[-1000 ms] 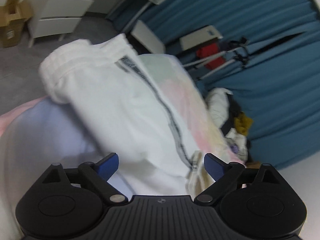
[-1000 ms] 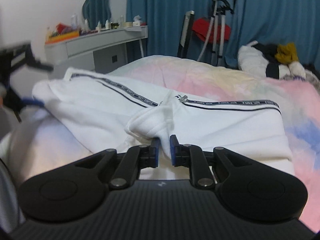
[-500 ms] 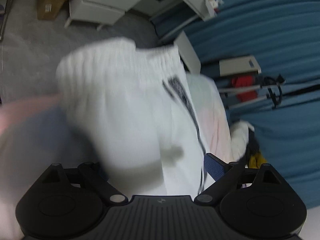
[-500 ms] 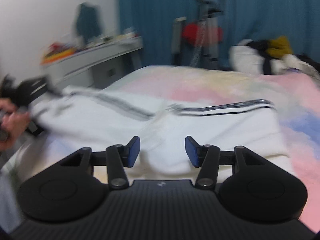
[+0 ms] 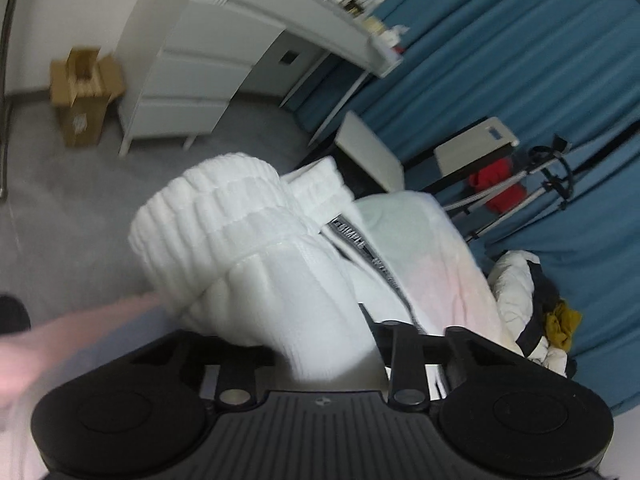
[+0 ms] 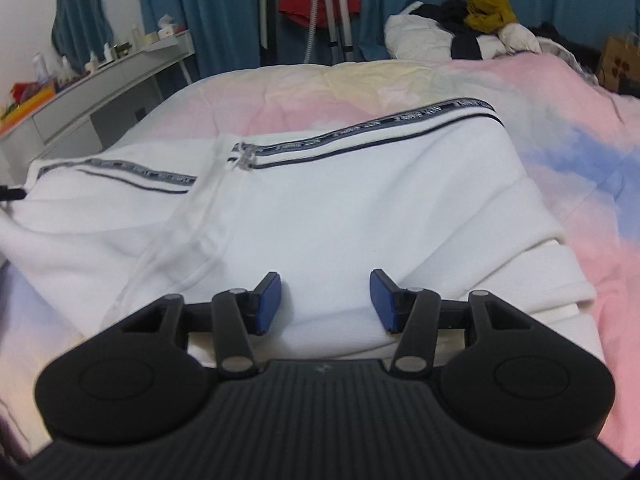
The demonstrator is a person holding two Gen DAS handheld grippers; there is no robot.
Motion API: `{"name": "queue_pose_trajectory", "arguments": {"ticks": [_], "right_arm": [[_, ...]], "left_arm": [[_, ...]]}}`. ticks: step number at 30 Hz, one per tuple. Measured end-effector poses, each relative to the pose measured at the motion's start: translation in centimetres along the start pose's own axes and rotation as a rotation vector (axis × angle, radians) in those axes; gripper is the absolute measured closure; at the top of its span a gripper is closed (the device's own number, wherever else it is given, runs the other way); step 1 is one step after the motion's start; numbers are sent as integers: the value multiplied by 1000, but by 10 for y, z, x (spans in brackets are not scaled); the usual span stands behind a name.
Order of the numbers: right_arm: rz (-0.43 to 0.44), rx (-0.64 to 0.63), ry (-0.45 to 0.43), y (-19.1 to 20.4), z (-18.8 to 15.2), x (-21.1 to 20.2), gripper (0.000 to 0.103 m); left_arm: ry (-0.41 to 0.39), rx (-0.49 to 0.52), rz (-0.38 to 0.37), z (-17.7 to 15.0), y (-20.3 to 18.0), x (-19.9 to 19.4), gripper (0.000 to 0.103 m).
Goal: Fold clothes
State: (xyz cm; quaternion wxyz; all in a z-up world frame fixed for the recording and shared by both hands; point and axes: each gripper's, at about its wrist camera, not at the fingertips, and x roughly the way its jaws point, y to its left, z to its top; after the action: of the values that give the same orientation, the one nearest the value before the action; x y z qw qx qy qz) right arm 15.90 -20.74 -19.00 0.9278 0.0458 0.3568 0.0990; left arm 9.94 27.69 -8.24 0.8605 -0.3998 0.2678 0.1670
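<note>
White trousers (image 6: pixel 320 208) with a dark lettered side stripe (image 6: pixel 400 118) are lying across the bed (image 6: pixel 580 128), folded over partway, on a pastel pink-and-blue duvet. Left claw (image 5: pixel 320 344) is closing on the ribbed cuff end (image 5: pixel 216 232) of a trouser leg; cloth is bunching between its jaws and covering both pads, so contact looks like a clamp but pad faces are hidden. Right claw (image 6: pixel 325 302) is hovering just over the near fold with jaws apart, blue pads (image 6: pixel 269 300) clear of fabric, nothing between them. Step in hand, judging by layout: taking the leg end for the next fold over the body of the trousers. Next move probably needs the left grip secure, then carrying the cuff across while the right claw is pinning or pinching the near edge so layers aren't sliding. Hard to read: left view is blurred, the waistband isn't identifiable, the far left edge of the trousers is cut off in the right view, and the layer count in the stack is unclear.
</note>
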Motion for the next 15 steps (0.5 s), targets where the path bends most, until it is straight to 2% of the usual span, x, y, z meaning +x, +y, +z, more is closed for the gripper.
{"name": "queue_pose_trajectory", "arguments": {"ticks": [3, 6, 11, 13, 15], "right_arm": [[1, 31, -8, -5, 1, -6, 52], [-33, 39, -34, -10, 6, -17, 52], [-47, 137, -80, -36, 18, -37, 52], [-91, 162, -108, -49, 24, -46, 51], [-172, 158, -153, -61, 31, -57, 51]], "left_arm": [[-54, 82, 2, -3, -32, -9, 78], [-107, 163, 17, -11, -65, -23, 81], [-211, 293, -14, -34, -133, -62, 82], [-252, 341, -51, -48, -165, -77, 82], [-290, 388, -101, -66, -201, -92, 82]]}}
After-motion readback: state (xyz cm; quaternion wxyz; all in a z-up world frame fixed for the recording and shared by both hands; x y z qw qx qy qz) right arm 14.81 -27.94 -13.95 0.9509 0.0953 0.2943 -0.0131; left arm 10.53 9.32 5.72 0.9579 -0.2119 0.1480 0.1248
